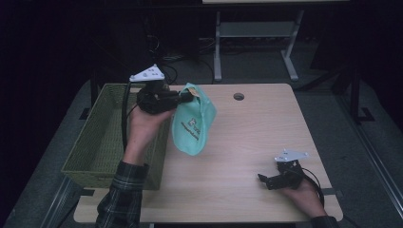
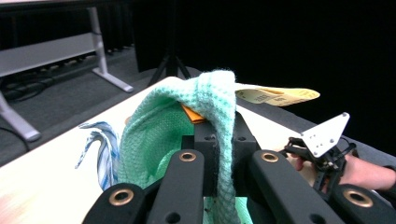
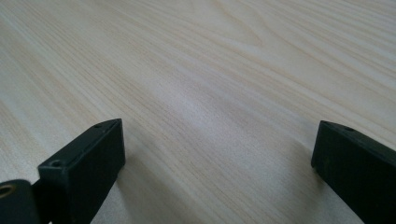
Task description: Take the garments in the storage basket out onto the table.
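Note:
A mint-green knitted cloth (image 1: 192,126) hangs from my left gripper (image 1: 186,97), which is shut on its top edge above the table, just right of the basket. In the left gripper view the cloth (image 2: 159,135) drapes over the closed jaws of my left gripper (image 2: 219,140). A yellow tag (image 2: 275,95) and a blue-and-white striped strip (image 2: 100,149) stick out from it. My right gripper (image 1: 264,180) rests low on the wooden table (image 1: 256,133) near the front right. Its jaws stand wide apart around bare wood (image 3: 217,149).
An olive-green mesh basket (image 1: 95,142) stands at the table's left edge, right under my left forearm. A round cable hole (image 1: 238,96) sits near the table's far edge. Another desk's white legs (image 1: 217,52) stand on the floor behind.

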Demonstrator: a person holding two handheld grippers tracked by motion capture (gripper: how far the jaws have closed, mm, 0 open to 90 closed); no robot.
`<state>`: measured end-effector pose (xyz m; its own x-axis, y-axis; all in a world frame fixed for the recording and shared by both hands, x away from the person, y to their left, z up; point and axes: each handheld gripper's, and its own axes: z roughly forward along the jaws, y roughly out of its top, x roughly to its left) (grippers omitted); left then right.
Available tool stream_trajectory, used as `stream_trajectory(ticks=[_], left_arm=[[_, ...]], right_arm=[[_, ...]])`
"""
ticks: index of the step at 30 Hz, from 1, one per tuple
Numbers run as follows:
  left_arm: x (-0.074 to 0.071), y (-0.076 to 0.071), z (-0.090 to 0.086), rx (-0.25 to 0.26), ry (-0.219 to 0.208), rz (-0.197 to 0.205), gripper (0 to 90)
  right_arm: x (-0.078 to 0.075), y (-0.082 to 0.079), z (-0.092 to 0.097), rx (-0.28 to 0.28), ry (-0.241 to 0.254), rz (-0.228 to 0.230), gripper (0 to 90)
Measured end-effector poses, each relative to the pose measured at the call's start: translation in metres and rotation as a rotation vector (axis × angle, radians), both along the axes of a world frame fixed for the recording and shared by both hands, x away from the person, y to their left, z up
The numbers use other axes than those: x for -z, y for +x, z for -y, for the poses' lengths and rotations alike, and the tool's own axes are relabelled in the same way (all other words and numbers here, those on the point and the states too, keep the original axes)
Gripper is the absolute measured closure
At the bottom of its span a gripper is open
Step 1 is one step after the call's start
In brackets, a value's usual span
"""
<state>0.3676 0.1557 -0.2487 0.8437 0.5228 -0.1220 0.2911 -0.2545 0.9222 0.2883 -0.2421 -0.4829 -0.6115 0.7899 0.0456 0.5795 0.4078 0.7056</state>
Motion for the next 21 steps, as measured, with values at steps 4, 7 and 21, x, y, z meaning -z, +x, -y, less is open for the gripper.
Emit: stream_trajectory(ticks=[4,7,21], left_arm=[[0.01,0.001,0.012,0.024,0.007,-0.009,85.3],[0.017,0.001,0.021,0.04,0.009,-0.023,85.3],[0.054,0.005,0.065,0.124,0.034,-0.055,85.3]], right_arm=[[0.0,0.0,0.0,0.0,0.0,0.0,2.3],[0.0,0.0,0.0,0.0,0.0,0.0,2.3],[0.0,0.0,0.0,-0.002,-0.002,0.001,2.3]])
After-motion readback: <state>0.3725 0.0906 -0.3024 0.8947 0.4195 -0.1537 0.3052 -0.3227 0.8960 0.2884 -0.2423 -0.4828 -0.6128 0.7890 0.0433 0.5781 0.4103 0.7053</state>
